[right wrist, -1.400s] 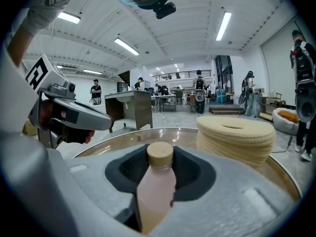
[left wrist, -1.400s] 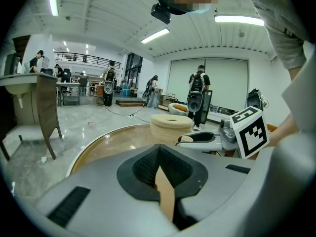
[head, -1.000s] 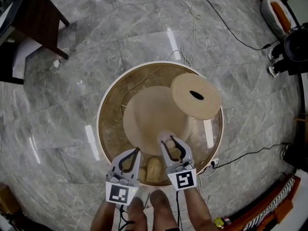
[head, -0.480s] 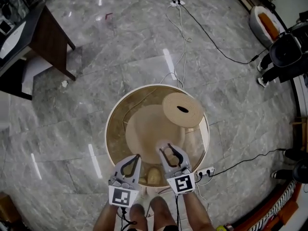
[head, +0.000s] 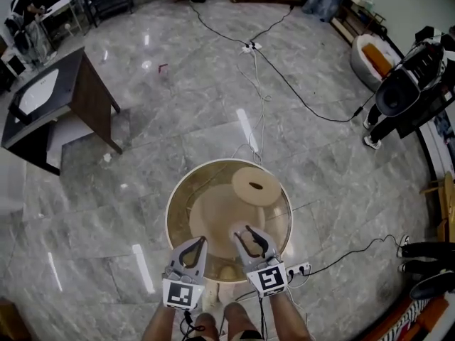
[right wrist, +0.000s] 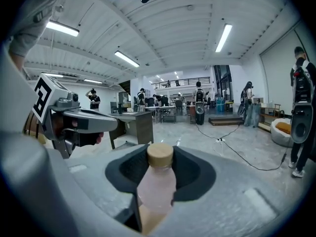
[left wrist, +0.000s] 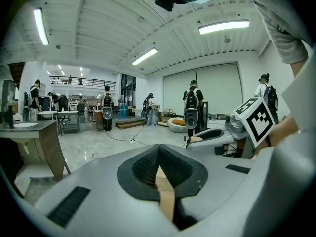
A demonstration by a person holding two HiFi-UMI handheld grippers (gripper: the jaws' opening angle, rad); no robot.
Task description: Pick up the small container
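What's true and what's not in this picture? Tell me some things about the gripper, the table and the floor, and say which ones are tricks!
1. The right gripper holds a small container with a tan cap between its jaws. True.
2. The table is square. False: it is round.
3. The woven disc lies on the floor. False: it lies on the table top.
4. Cables run across the floor. True.
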